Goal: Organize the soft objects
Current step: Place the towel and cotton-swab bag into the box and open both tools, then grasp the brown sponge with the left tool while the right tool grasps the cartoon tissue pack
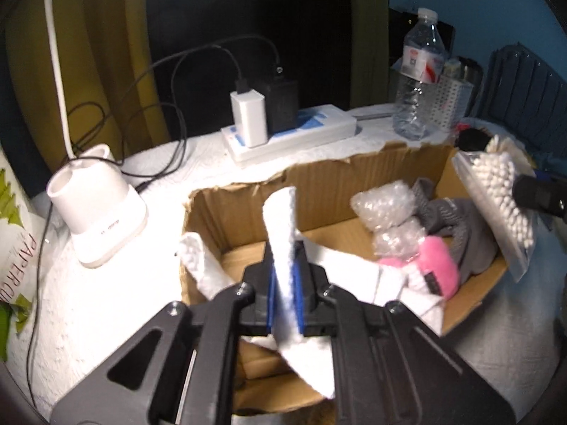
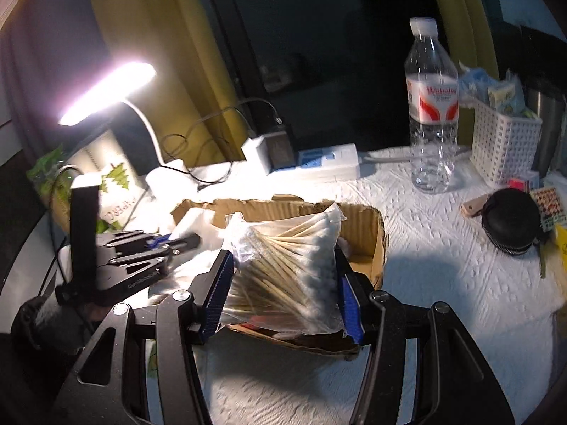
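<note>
A torn cardboard box sits on the white cloth; it also shows in the right wrist view. Inside lie bubble wrap, a pink plush, a grey cloth and a white sock. My left gripper is shut on a white foam strip over the box's near left side. My right gripper is shut on a clear bag of cotton swabs, held above the box; the bag shows in the left wrist view at the box's right edge.
A white lamp base stands left of the box, its lit head above. A power strip with chargers and cables lies behind. A water bottle, a white basket and a black round case stand right.
</note>
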Demonstrator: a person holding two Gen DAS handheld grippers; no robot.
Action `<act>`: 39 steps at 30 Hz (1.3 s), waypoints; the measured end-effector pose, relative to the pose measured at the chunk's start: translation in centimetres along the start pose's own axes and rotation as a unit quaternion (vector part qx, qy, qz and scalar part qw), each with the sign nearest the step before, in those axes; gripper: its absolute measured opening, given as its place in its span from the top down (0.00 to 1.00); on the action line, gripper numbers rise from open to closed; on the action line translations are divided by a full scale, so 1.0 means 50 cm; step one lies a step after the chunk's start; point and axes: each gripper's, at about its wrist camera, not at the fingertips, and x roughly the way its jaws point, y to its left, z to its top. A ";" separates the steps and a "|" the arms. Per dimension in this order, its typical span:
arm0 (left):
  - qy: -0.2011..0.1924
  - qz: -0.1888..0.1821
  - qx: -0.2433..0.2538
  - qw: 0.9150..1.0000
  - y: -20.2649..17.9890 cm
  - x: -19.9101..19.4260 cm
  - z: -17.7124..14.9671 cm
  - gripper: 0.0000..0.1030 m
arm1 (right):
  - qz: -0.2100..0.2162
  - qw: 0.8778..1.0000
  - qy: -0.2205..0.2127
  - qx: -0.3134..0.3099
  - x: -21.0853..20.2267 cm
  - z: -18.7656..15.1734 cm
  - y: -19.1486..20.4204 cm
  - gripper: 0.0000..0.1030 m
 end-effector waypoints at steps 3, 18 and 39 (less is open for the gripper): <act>0.003 -0.014 -0.012 1.000 0.006 -0.001 0.005 0.81 | -0.010 1.000 0.013 0.006 0.029 -0.002 -0.005 0.44; -0.061 -0.030 -0.021 0.997 0.020 -0.118 0.007 0.12 | -0.062 0.998 -0.022 -0.016 -0.018 -0.014 0.049 0.28; -0.072 -0.085 -0.074 0.991 0.106 -0.196 -0.083 0.06 | -0.008 0.997 0.043 -0.060 -0.015 -0.096 0.191 0.27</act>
